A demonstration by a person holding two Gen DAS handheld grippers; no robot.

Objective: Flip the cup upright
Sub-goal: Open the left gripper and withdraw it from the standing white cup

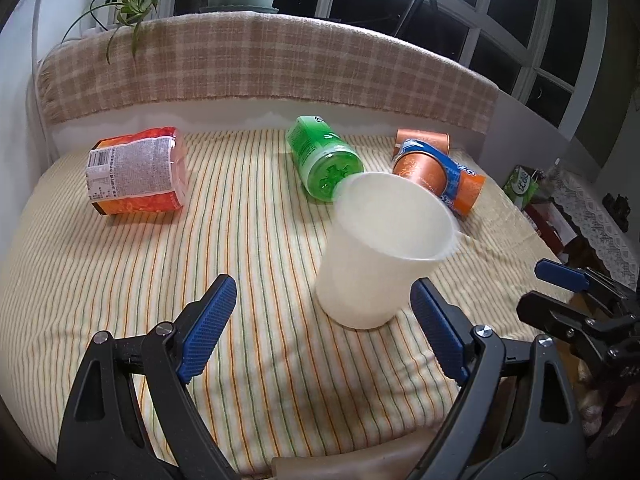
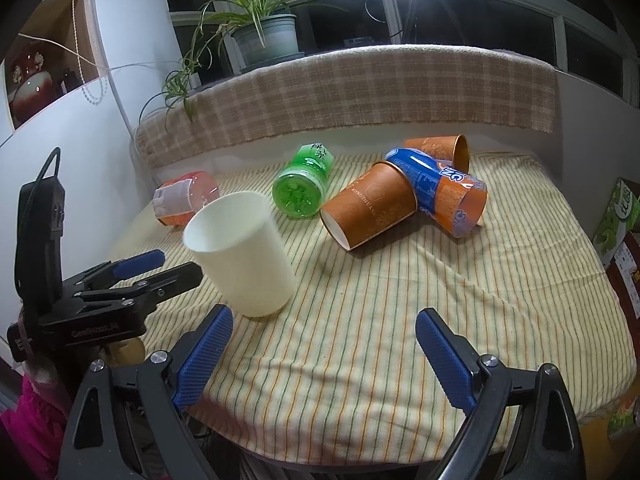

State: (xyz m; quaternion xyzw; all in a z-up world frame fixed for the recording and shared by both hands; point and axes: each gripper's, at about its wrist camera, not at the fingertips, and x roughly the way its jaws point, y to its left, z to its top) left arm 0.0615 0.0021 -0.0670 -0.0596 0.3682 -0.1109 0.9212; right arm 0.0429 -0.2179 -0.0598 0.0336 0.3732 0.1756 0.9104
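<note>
A table covered with a striped yellow cloth (image 1: 120,280) fills both views, backed by a ledge draped in a checked blanket (image 1: 260,64) on which a potted spider plant (image 2: 264,32) stands before dark windows.

The left gripper (image 1: 324,332) hangs low over the near edge of the table, its blue-padded jaws spread wide with nothing between them; its right pad sits just beside the base of the white cup. The right gripper (image 2: 324,348) is likewise spread wide and holds nothing, with bare cloth between its pads.

The white cup (image 1: 384,252) rests base down on the cloth with its mouth up, leaning in both views, near the front of the table and close to the left gripper.

Behind it lies an orange paper cup (image 2: 372,208) on its side, touching a blue and orange can (image 2: 444,192) that lies across it, with a second orange cup (image 2: 440,150) tipped over beyond. A green bottle (image 1: 324,160) lies on its side just behind the white cup, and an orange snack tub (image 1: 140,172) lies well apart at the left.
</note>
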